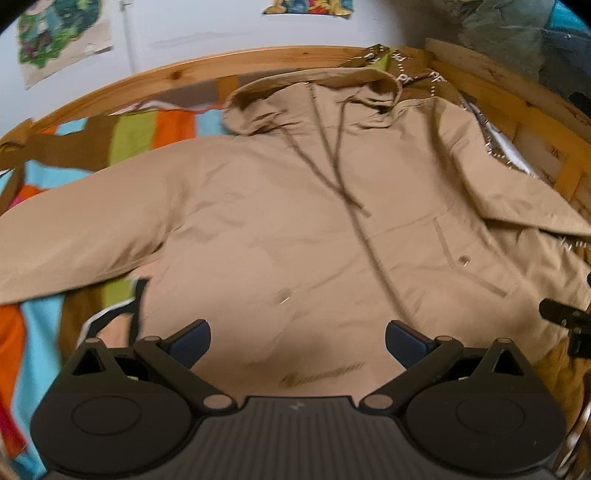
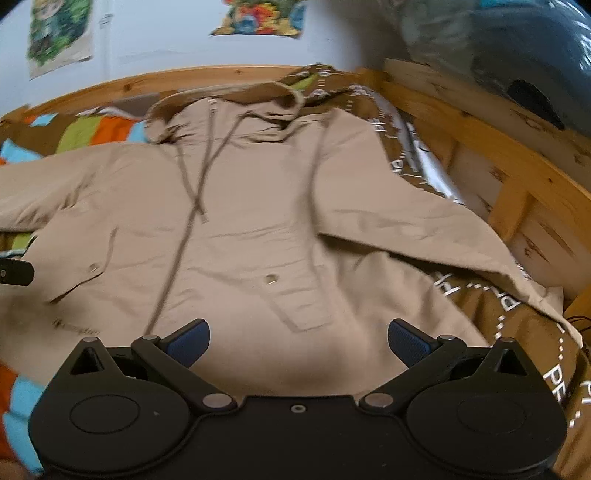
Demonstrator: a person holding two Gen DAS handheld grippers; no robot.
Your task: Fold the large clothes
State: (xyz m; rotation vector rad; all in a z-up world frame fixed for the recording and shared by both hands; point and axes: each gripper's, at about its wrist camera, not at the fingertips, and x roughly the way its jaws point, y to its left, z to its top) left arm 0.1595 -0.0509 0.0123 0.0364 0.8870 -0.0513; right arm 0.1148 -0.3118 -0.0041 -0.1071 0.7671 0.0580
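Note:
A large beige hooded jacket [image 1: 280, 206] lies spread flat, front side up, on a bed; its hood [image 1: 314, 99] points to the far end and drawstrings run down its middle. Both sleeves stretch outward, the left sleeve [image 1: 74, 236] over the striped cover. My left gripper [image 1: 297, 341] hovers open over the jacket's near hem, nothing between its blue pads. The right wrist view shows the same jacket [image 2: 251, 229] with its right sleeve [image 2: 424, 229] toward the bed rail. My right gripper [image 2: 299, 341] is open above the hem near a flap pocket [image 2: 295, 295].
A striped bed cover [image 1: 140, 136] in orange, green and blue lies under the jacket. A brown cloth with white lettering [image 2: 517, 332] sits at the right. A wooden bed frame [image 2: 480, 140] curves round the far and right sides. Posters [image 2: 59, 33] hang on the wall.

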